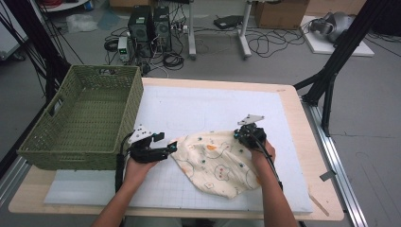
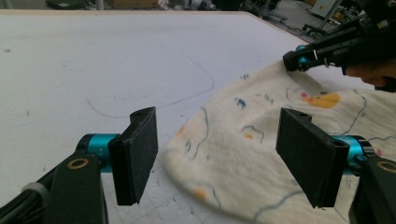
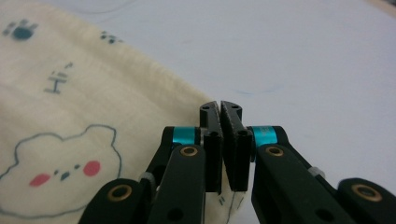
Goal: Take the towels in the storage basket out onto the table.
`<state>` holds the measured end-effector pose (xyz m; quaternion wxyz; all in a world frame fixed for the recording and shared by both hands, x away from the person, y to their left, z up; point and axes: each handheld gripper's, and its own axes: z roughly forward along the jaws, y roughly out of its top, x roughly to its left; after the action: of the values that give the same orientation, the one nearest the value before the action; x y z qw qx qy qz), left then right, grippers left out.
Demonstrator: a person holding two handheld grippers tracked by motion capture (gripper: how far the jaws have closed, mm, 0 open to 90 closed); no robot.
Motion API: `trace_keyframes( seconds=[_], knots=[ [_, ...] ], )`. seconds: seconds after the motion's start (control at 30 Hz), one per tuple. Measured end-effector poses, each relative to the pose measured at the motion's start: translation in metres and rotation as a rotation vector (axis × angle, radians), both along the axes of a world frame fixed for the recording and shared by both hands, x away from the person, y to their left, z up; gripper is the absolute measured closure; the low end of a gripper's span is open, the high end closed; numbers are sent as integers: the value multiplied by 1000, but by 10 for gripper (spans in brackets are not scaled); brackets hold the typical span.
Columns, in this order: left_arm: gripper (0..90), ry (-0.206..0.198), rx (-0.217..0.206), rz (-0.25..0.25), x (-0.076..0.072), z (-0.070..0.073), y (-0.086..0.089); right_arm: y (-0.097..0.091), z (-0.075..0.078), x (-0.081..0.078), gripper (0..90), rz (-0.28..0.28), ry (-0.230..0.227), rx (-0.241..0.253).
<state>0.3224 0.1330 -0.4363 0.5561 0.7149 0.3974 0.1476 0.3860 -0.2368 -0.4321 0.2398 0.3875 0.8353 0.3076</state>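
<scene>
**Mara:** Grey floor at the back with cables and two dark computer towers (image 1: 149, 23), then the wooden bench (image 1: 293, 101) under a white foam mat (image 1: 198, 106). What lies on it?

**Jon:** One cream cloth printed with small bears and paw marks (image 1: 215, 165), crumpled in a rounded heap. It sits between the two grippers, on the near half of the mat.

**Mara:** How does the left gripper (image 1: 171, 147) stand?

**Jon:** Its jaws are spread wide. In the left gripper view the left gripper (image 2: 224, 154) has one black pad (image 2: 137, 154) over bare mat and the other above the cloth (image 2: 261, 140), with the cloth's rounded edge lying in the gap below. Neither pad presses on the fabric.

**Mara:** And the right gripper (image 1: 240, 135)?

**Jon:** Clamped tight. In the right gripper view the right gripper (image 3: 220, 109) has its pads together, and a bit of the cloth (image 3: 93, 102) peeps out beneath them, so it pinches the cloth's edge. The rest of the fabric spreads off to the left of those jaws, a bear's face with red cheeks among the prints.

**Mara:** Anything beside the left gripper?

**Jon:** A green woven plastic basket (image 1: 42, 135) with handle slots stands just outside it, on the bench's corner, away from the cloth.
</scene>
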Motion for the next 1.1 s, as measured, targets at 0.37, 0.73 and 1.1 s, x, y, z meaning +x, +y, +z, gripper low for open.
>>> trace_keyframes(
  seconds=[0.37, 0.73, 1.1],
  knots=[
    [328, 37, 14, -16, 1, -5, -3, -28, 15, 25, 873, -342, -148, -54],
    [370, 85, 39, -27, 3, -10, -12, -41, 33, -9, 468, -233, -138, 116],
    [339, 135, 113, -46, 16, -7, -62, -65, 36, -84, 456, -123, -195, 119]
  ],
)
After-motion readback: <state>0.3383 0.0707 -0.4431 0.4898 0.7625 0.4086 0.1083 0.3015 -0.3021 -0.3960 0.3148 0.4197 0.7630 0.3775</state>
